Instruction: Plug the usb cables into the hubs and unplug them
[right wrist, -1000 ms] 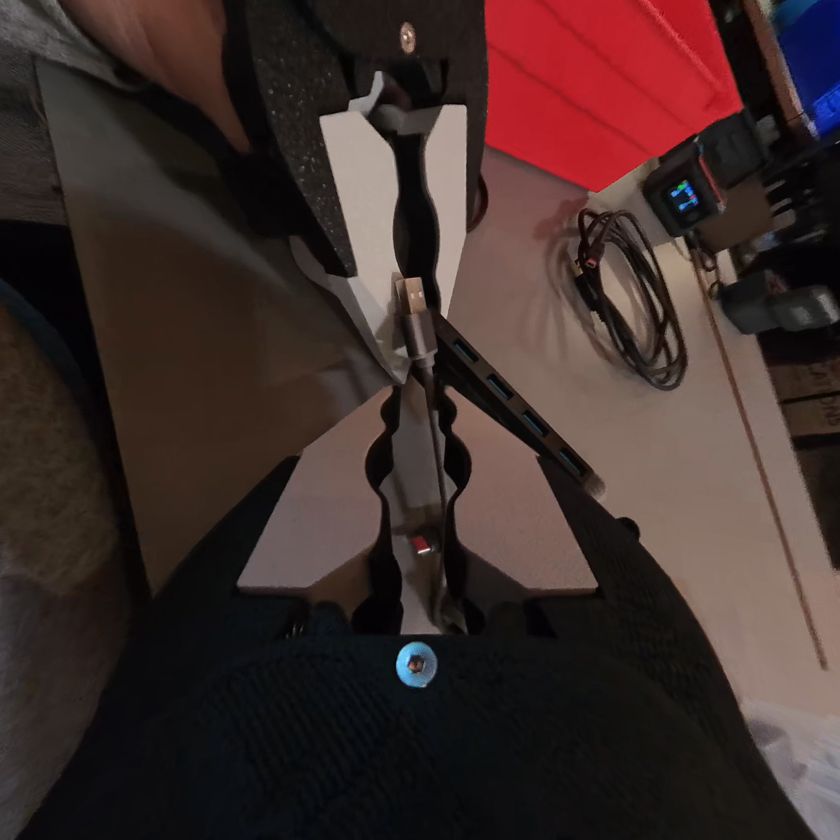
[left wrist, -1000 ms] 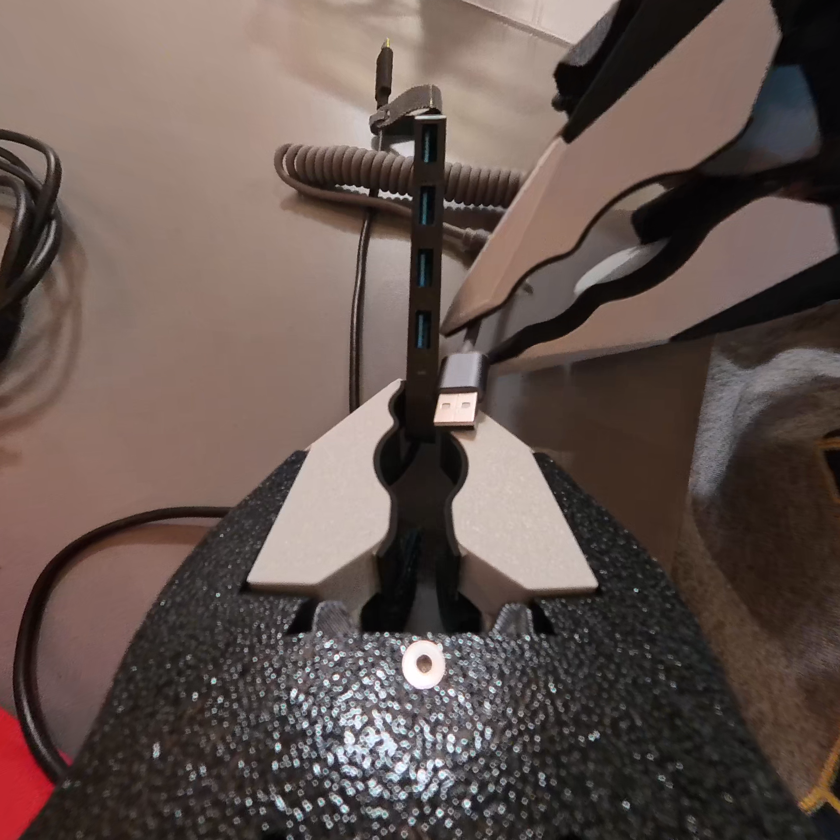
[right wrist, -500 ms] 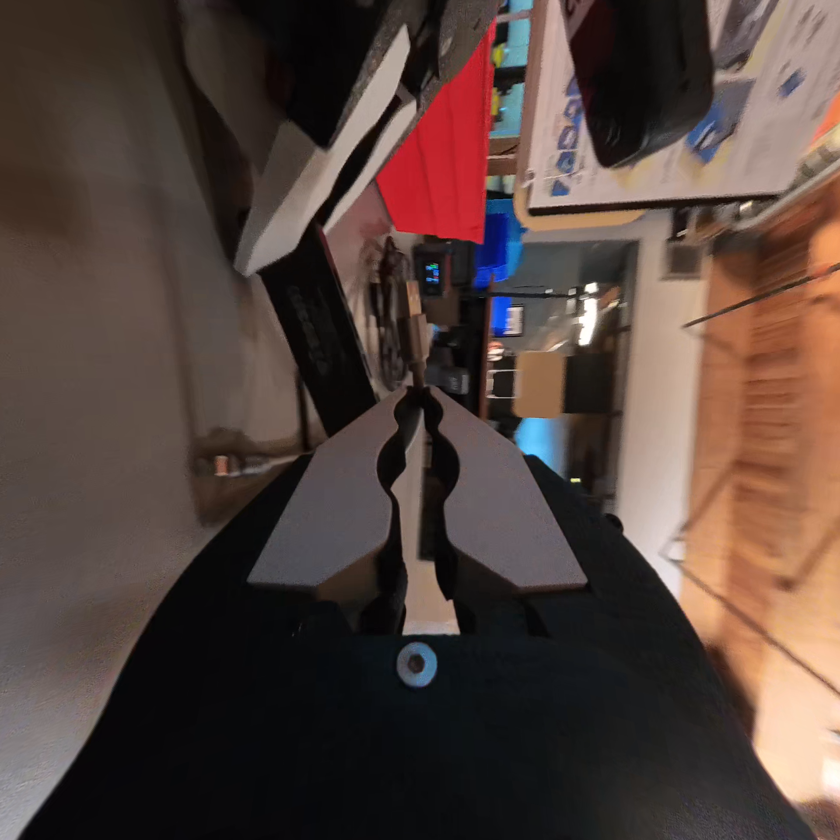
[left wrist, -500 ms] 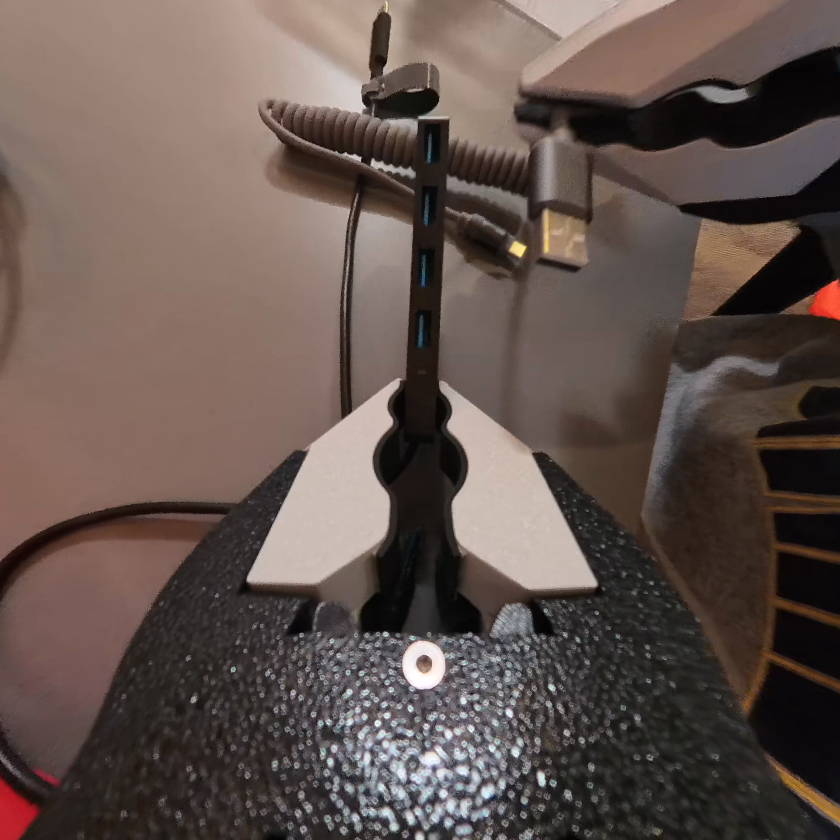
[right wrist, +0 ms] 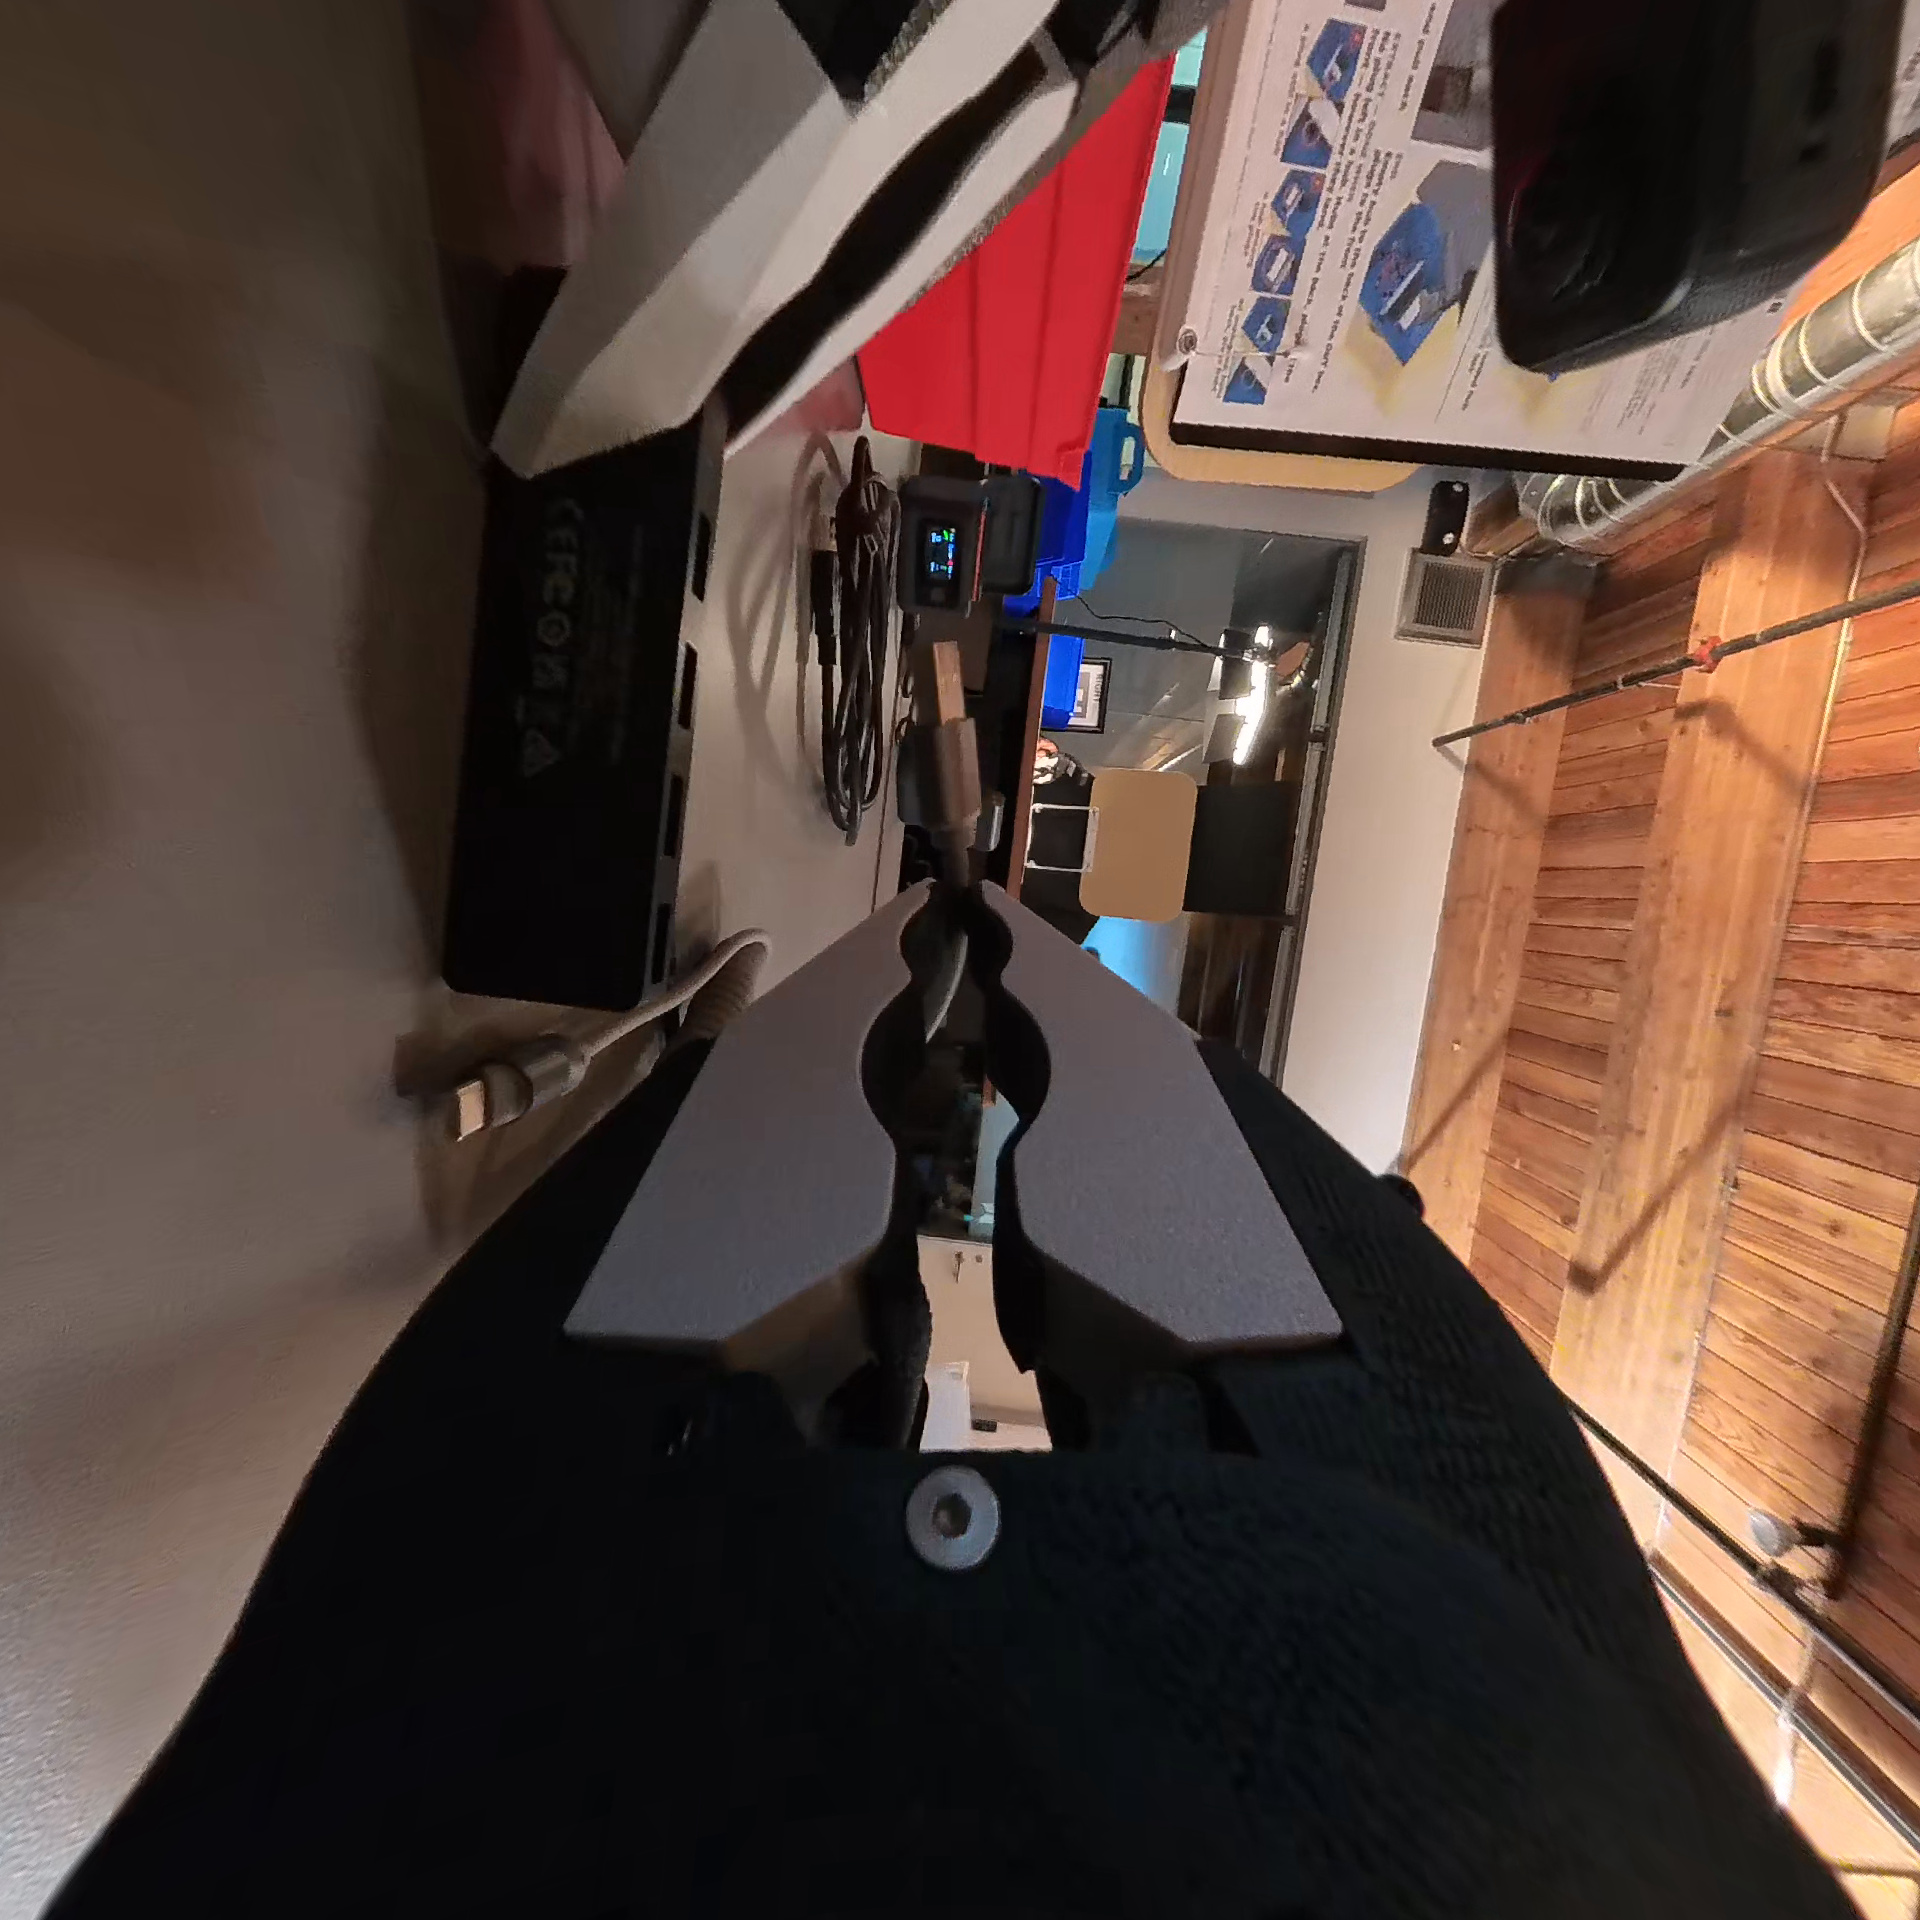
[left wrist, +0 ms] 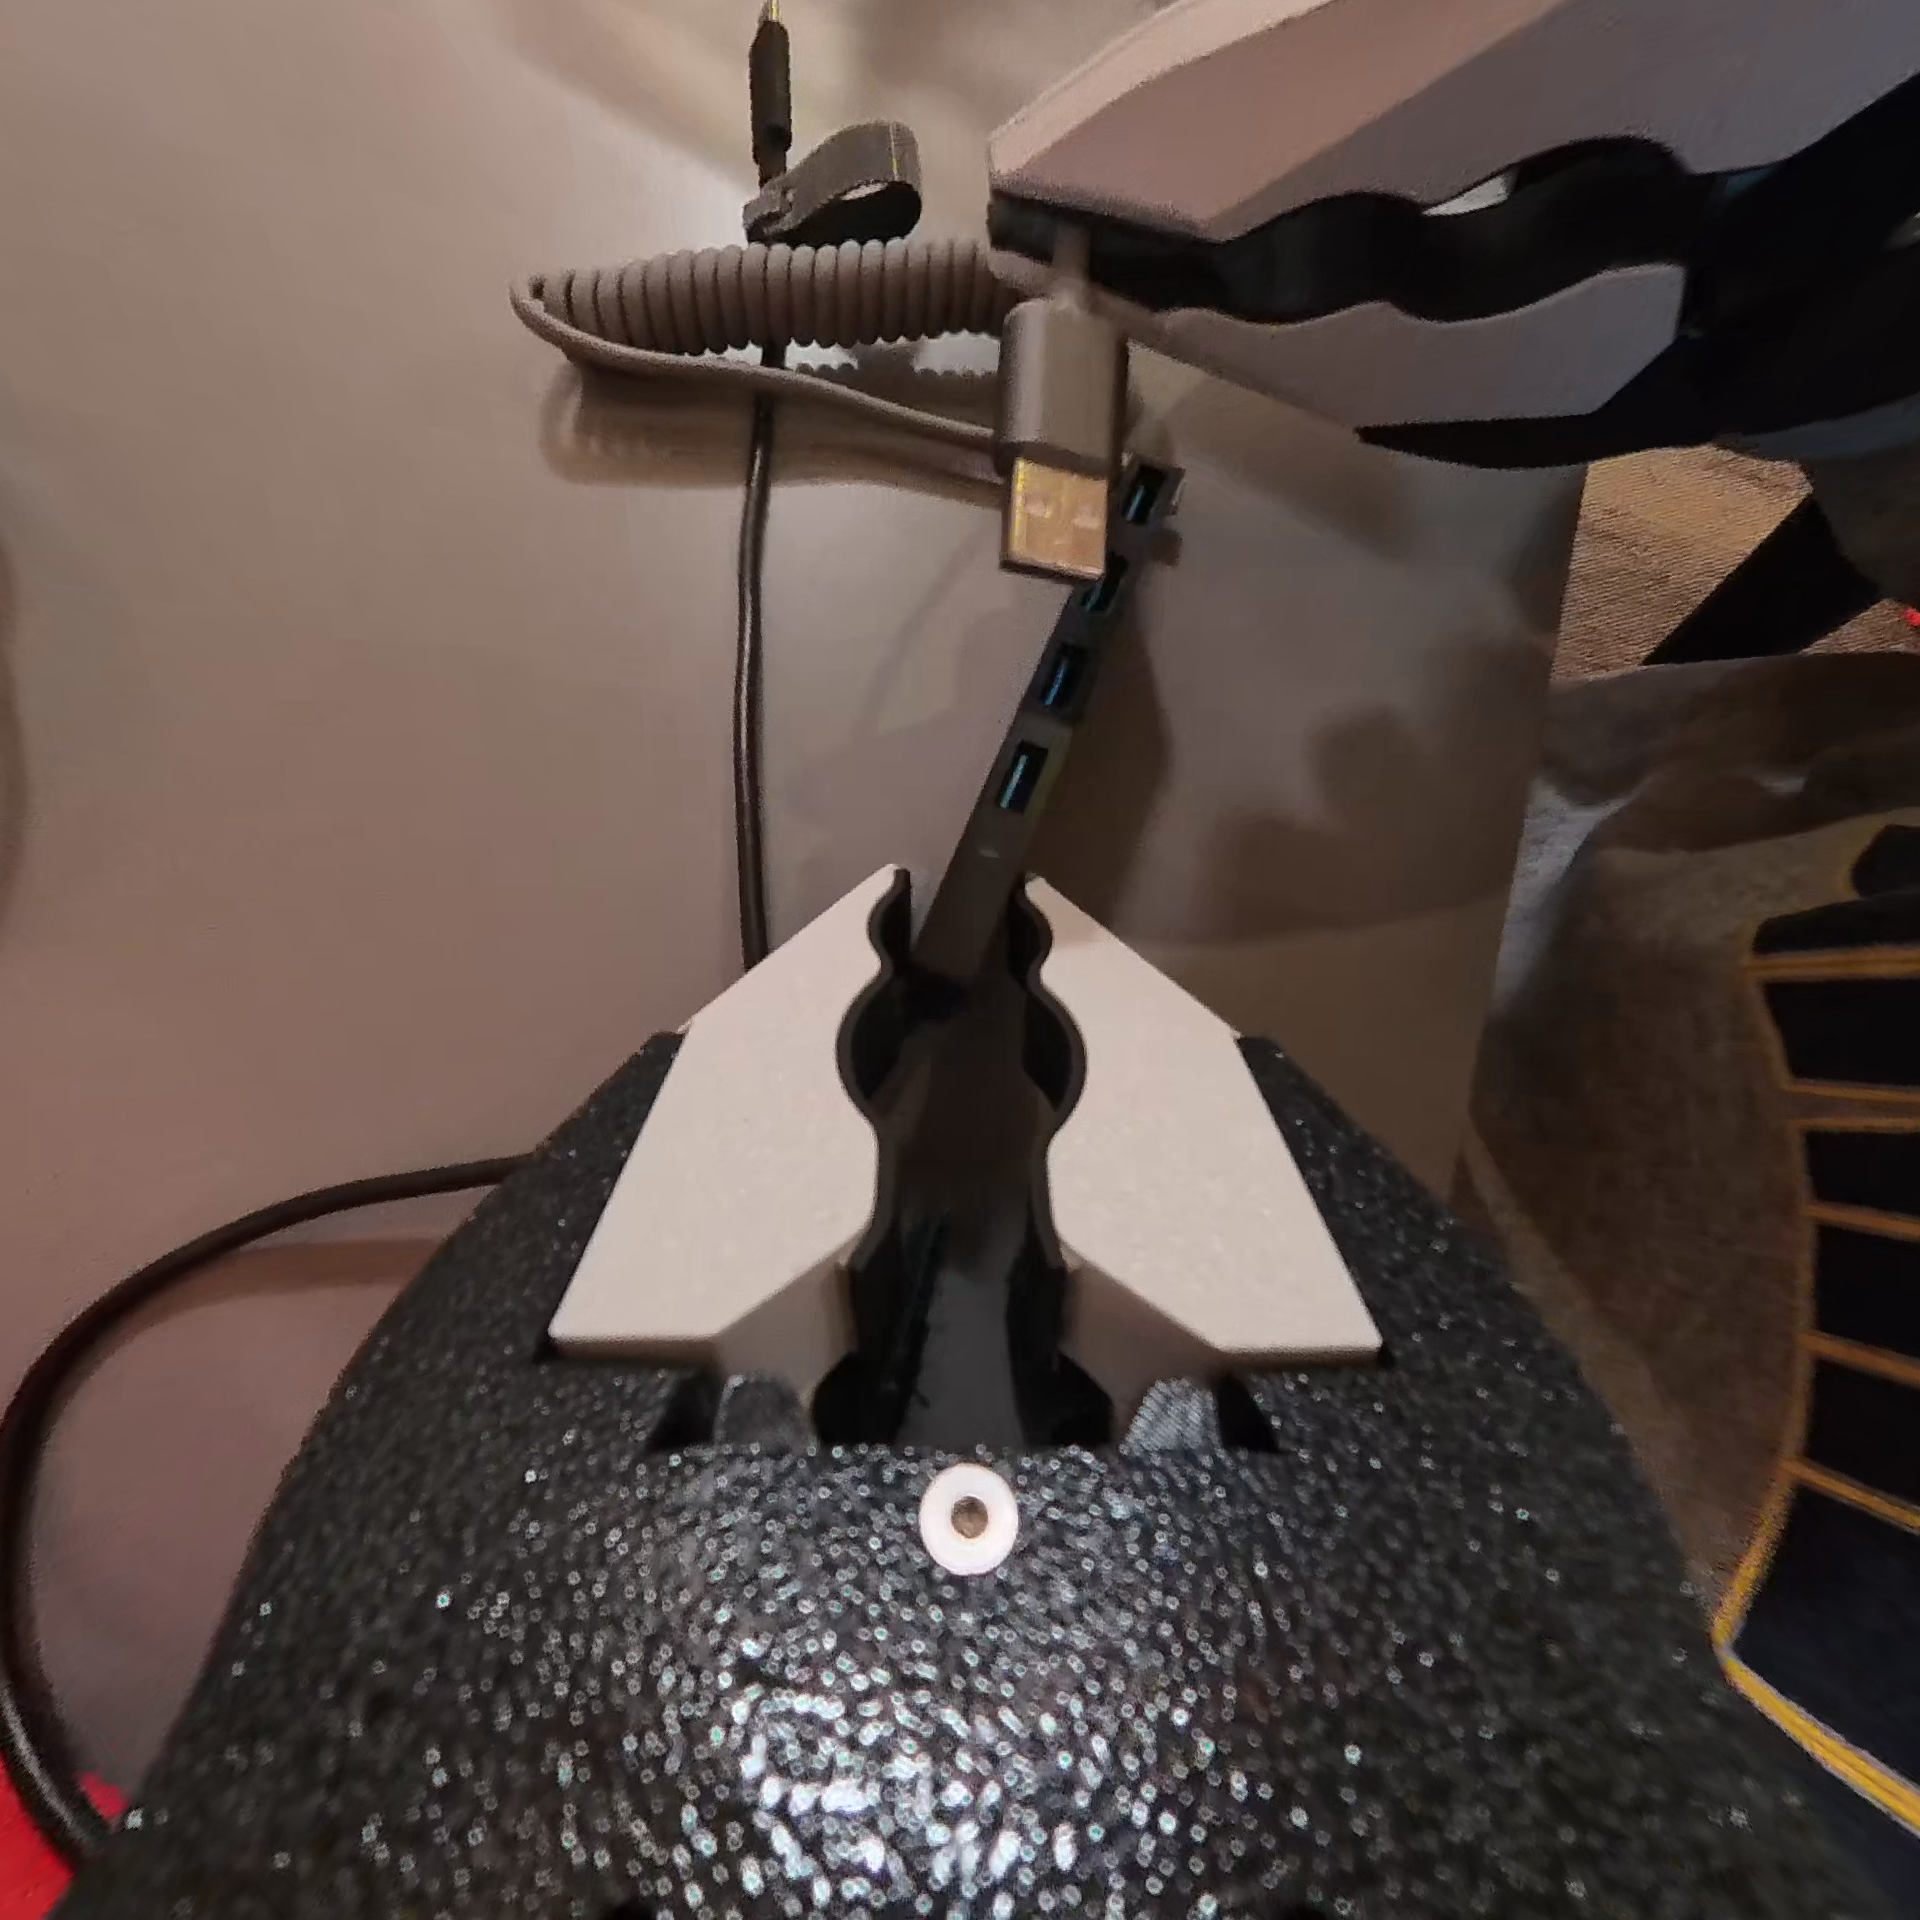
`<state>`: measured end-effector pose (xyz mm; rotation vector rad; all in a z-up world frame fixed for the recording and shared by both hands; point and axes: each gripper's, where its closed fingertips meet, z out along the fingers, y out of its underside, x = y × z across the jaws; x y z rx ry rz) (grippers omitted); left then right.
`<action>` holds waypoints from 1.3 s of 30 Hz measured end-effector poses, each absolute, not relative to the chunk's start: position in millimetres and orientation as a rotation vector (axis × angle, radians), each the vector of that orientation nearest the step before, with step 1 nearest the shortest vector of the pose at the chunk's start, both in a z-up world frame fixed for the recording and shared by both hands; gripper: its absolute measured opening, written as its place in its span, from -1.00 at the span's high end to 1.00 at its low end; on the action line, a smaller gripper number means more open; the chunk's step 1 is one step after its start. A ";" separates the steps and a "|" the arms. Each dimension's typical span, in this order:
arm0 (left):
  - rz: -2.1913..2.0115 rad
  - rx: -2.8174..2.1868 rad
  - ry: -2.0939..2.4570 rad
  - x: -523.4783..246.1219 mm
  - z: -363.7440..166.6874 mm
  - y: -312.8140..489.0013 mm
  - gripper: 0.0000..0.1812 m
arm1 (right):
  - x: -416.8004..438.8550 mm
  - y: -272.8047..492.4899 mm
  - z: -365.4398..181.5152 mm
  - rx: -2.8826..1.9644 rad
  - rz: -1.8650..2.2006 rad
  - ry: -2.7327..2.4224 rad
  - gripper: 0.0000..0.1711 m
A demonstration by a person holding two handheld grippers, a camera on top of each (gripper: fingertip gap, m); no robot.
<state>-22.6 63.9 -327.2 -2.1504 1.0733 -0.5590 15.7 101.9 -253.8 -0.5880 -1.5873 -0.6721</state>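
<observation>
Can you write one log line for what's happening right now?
left gripper: shut on black hub | right gripper: shut on USB cable | plug: not inserted

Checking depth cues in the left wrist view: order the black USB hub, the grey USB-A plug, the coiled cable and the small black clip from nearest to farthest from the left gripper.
1. black USB hub, clamped in the left gripper.
2. grey USB-A plug, beside the hub's far end, pinched by the right gripper.
3. coiled cable, on the table behind.
4. small black clip, just past the coil.
</observation>
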 end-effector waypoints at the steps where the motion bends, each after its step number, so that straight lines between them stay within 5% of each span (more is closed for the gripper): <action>1: -0.565 -2.146 1.080 -22.3 -326.5 63.3 0.82 | 15.6 101.6 -253.3 -0.587 -0.672 -1.580 0.98; 9: -0.736 -1.993 0.991 -15.8 -296.2 66.6 0.55 | 9.8 99.3 -249.4 -0.509 -0.711 -1.530 0.99; 17: -1.055 -1.841 0.916 1.2 -272.4 54.7 0.82 | -8.3 85.9 -244.9 -0.376 -0.729 -1.497 0.99; 24: -1.213 -1.791 0.864 3.4 -254.9 48.0 0.75 | -3.8 83.6 -234.9 -0.266 -0.838 -1.463 0.97; 30: -1.241 -1.846 0.750 1.7 -255.3 54.0 0.97 | -2.5 76.9 -229.8 -0.204 -0.884 -1.460 0.98; 39: -1.200 -1.629 0.660 -0.5 -229.1 58.7 0.99 | 12.7 66.8 -208.9 -0.771 -0.168 -1.339 0.84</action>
